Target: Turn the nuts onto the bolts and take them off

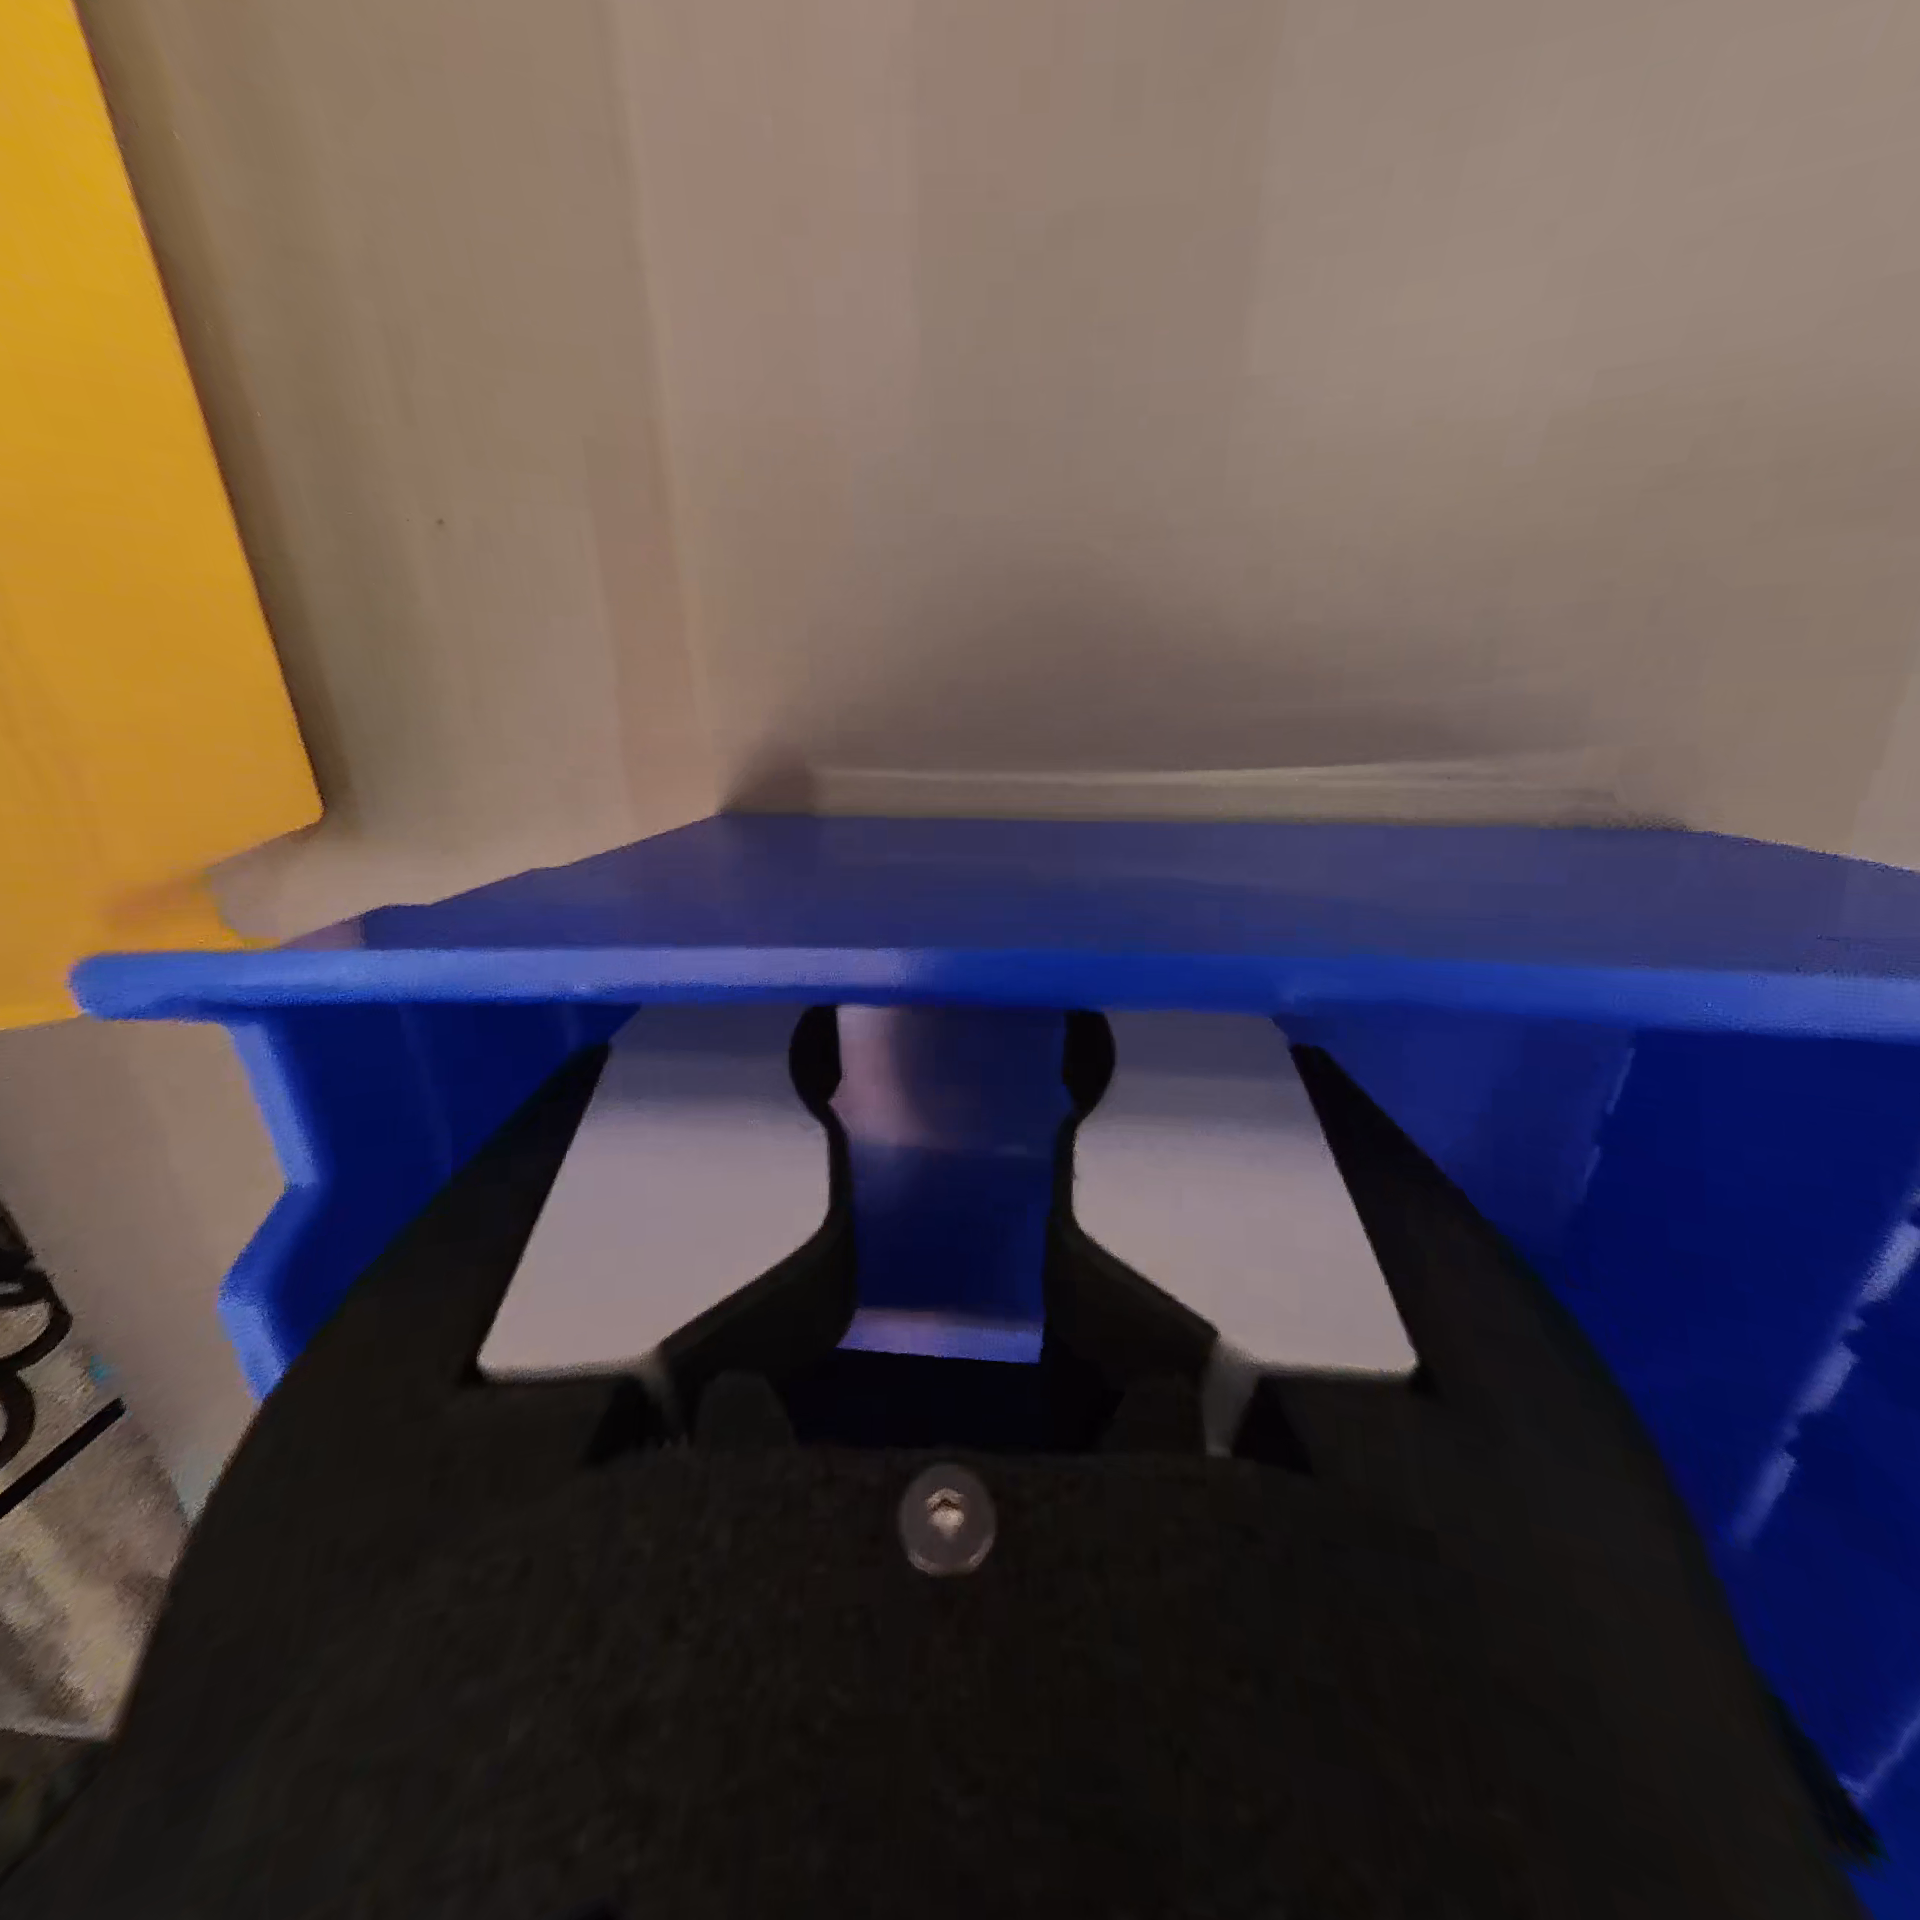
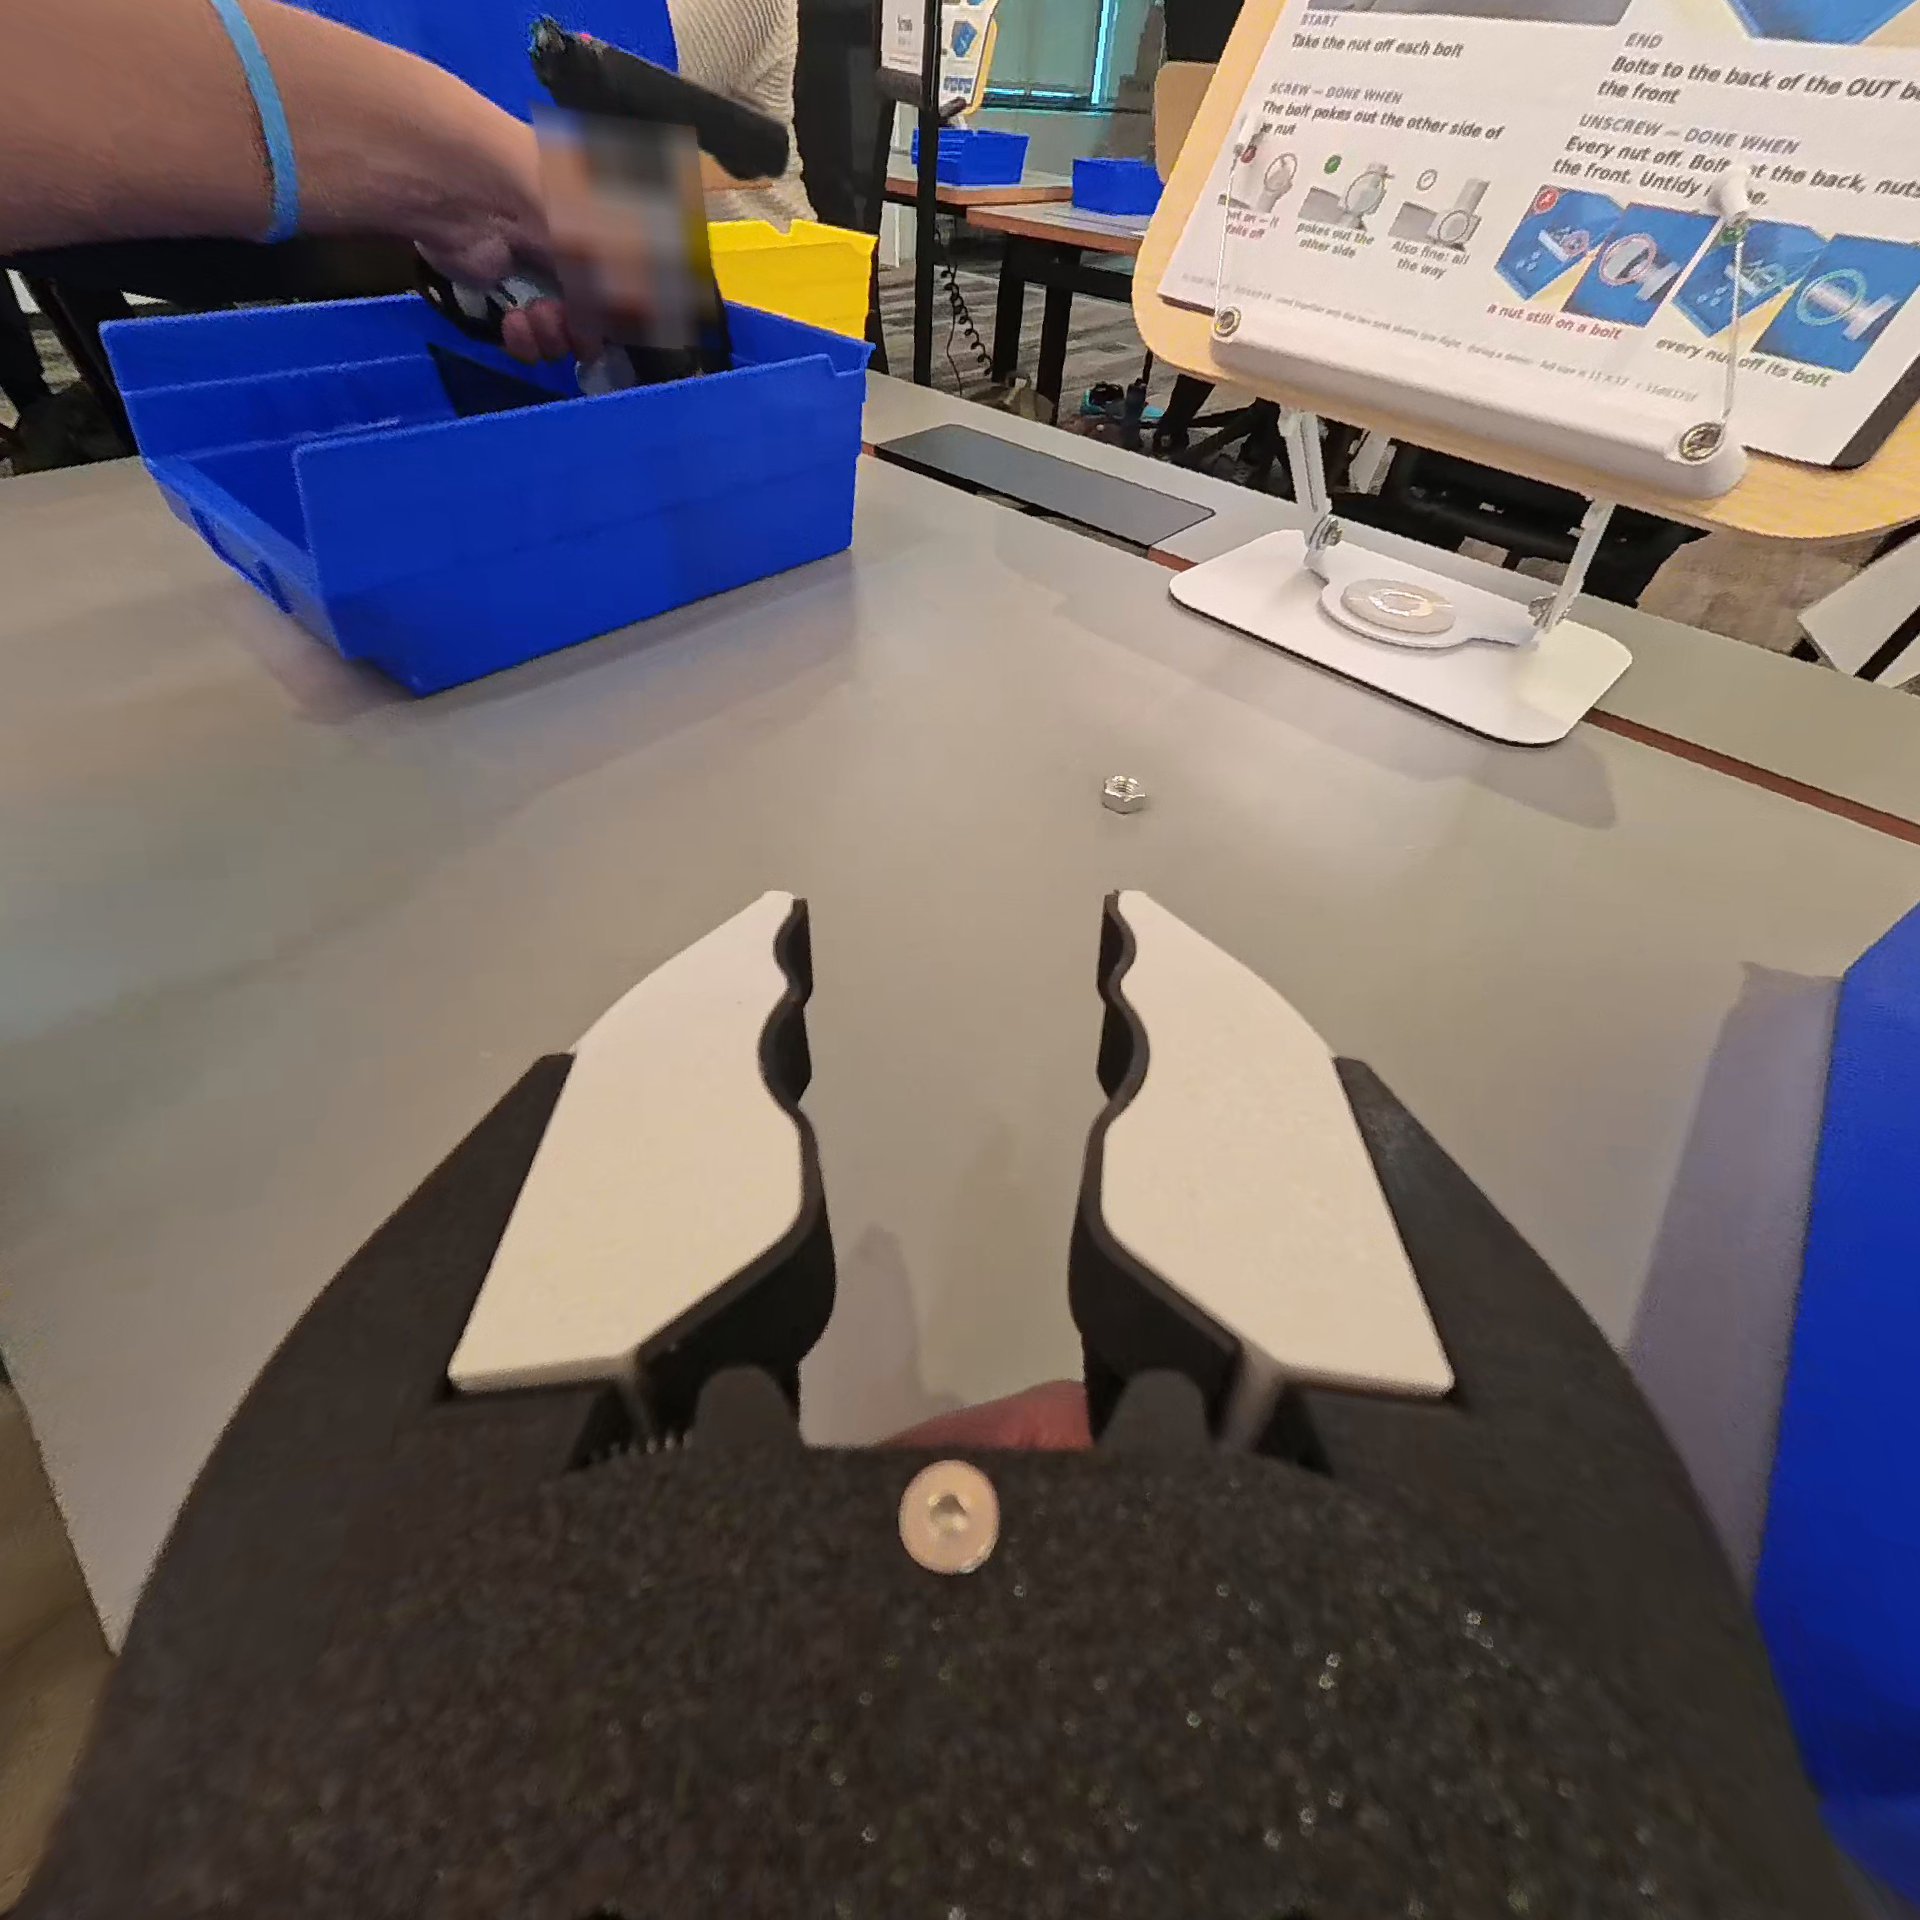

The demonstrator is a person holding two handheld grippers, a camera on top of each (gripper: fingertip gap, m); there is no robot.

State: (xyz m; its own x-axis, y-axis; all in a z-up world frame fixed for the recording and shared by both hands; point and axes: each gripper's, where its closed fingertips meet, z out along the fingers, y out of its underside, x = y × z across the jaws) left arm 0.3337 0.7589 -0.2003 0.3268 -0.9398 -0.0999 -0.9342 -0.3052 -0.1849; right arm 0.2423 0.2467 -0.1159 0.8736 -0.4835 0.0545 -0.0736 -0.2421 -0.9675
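Note:
A single steel nut (image 2: pixel 1124 795) lies on the grey table (image 2: pixel 520 883), ahead and slightly right of my right gripper (image 2: pixel 954 914). That gripper is open, empty, and just above the table. My left gripper (image 1: pixel 951 1055) reaches down into the divided blue bin (image 1: pixel 1039 904). Its jaws stand apart, with the tips under a blue rim. The blurred patch between the tips cannot be identified. The right wrist view shows the blue bin (image 2: pixel 582 520) at far left, with a hand holding the left gripper (image 2: pixel 601 366) inside it. No bolt is visible.
A second blue bin (image 2: pixel 1860 1351) sits at the right edge beside my right gripper. An instruction sheet on a white stand (image 2: pixel 1403 634) is at the far right. A yellow bin (image 2: pixel 800 265) is behind the blue one, and also shows in the left wrist view (image 1: pixel 125 520). My right fingertips sit around 55 cm from my left ones. My left tips are about 40 cm from the single steel nut (image 2: pixel 1124 795), my right tips only 20 cm.

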